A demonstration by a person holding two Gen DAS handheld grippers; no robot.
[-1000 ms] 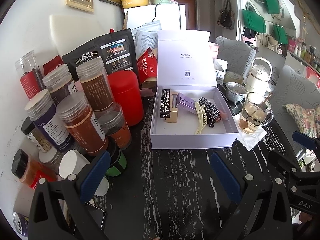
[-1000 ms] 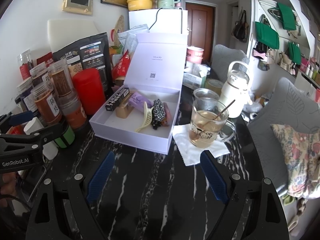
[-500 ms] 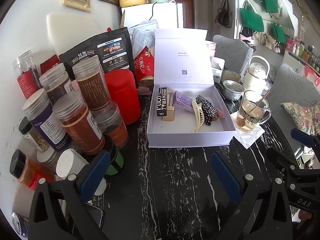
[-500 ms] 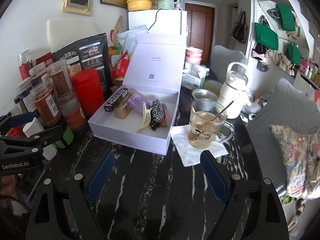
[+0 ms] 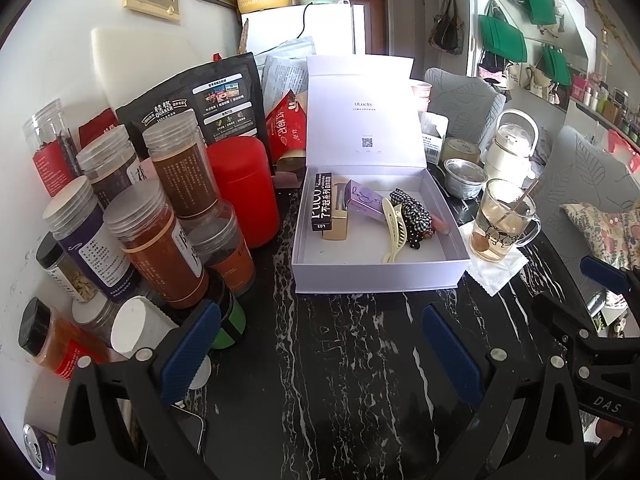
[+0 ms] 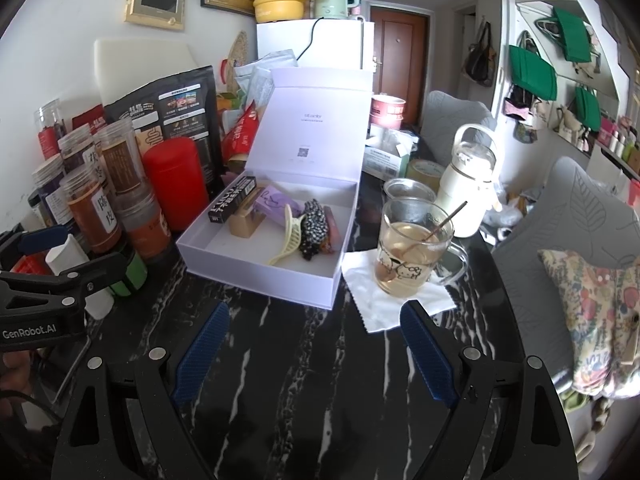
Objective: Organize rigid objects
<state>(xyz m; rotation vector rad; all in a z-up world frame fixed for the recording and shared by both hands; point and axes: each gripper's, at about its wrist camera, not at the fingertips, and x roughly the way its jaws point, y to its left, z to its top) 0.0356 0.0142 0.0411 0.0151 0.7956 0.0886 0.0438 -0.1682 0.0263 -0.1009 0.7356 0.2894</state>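
Note:
An open lilac gift box (image 5: pixel 380 276) (image 6: pixel 260 270) stands on the black marble table (image 5: pixel 340 360) with its lid upright. Inside lie a black lipstick carton (image 5: pixel 322 200) (image 6: pixel 232 200), a gold block (image 5: pixel 336 228), a purple carton (image 5: pixel 364 200), a cream hair claw (image 5: pixel 394 228) (image 6: pixel 290 240) and a black-and-white checked scrunchie (image 5: pixel 414 216) (image 6: pixel 314 224). My left gripper (image 5: pixel 320 344) hangs open in front of the box, nothing between its blue pads. My right gripper (image 6: pixel 316 344) is open too, just short of the box's near corner, empty.
Several spice jars (image 5: pixel 160 240) and a red canister (image 5: pixel 244 192) crowd the left side. A glass mug with a stirrer (image 6: pixel 412 252) sits on a white napkin (image 6: pixel 396 300) right of the box. Behind it stand a white kettle (image 6: pixel 468 192) and a steel cup (image 5: pixel 466 178).
The left wrist view has shifted slightly, so the box sits a little further left and lower in frame. Both grippers stay open and nothing on the table has moved.

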